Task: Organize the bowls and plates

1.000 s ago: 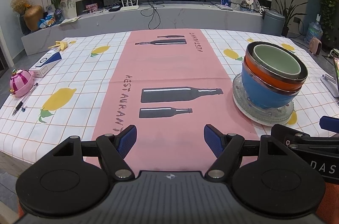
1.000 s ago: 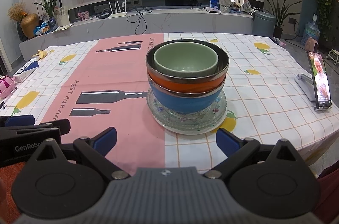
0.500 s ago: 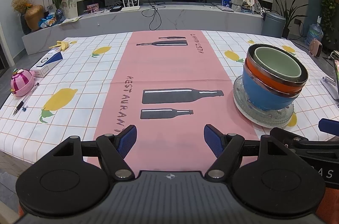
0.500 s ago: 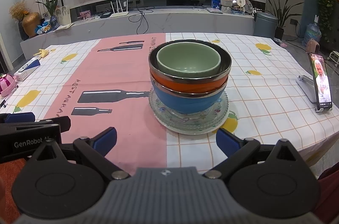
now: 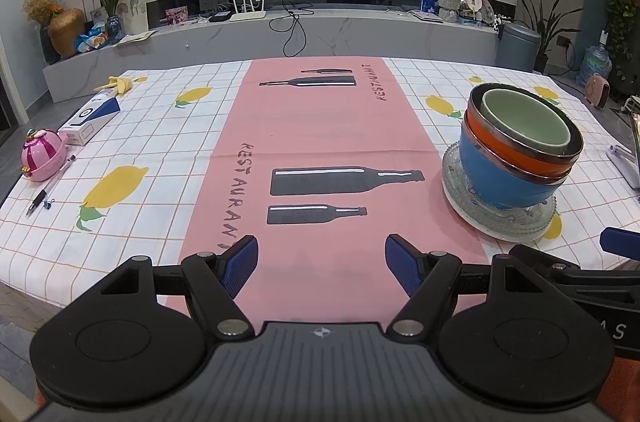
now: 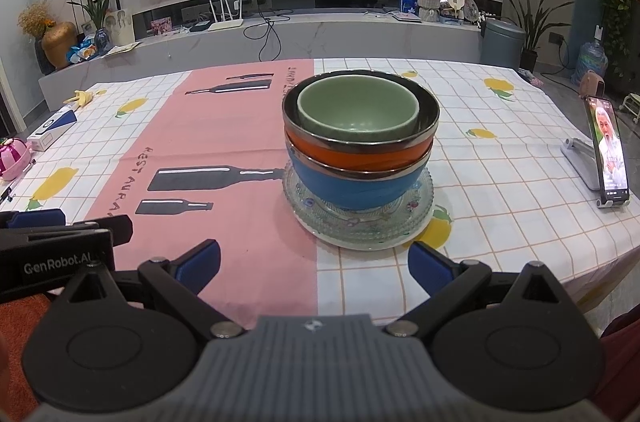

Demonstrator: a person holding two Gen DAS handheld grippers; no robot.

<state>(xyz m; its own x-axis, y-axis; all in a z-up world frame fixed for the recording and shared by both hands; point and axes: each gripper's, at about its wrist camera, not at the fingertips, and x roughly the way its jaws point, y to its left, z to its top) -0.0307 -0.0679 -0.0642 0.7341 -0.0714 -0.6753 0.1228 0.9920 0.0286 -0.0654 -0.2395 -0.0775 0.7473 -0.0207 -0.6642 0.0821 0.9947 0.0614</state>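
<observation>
Green bowl (image 6: 357, 110) stack unmoved since earlier

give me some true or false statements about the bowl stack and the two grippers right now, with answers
1. The pale green ceramic bowl sits innermost in the stack. True.
2. The blue bowl rests directly on the tablecloth. False: it stands on the clear patterned glass plate.
3. The right gripper grips the orange bowl. False: it is open, short of the stack.
4. The left gripper is open over the pink runner. True.
5. A phone on a stand lies left of the stack. False: right.
</observation>
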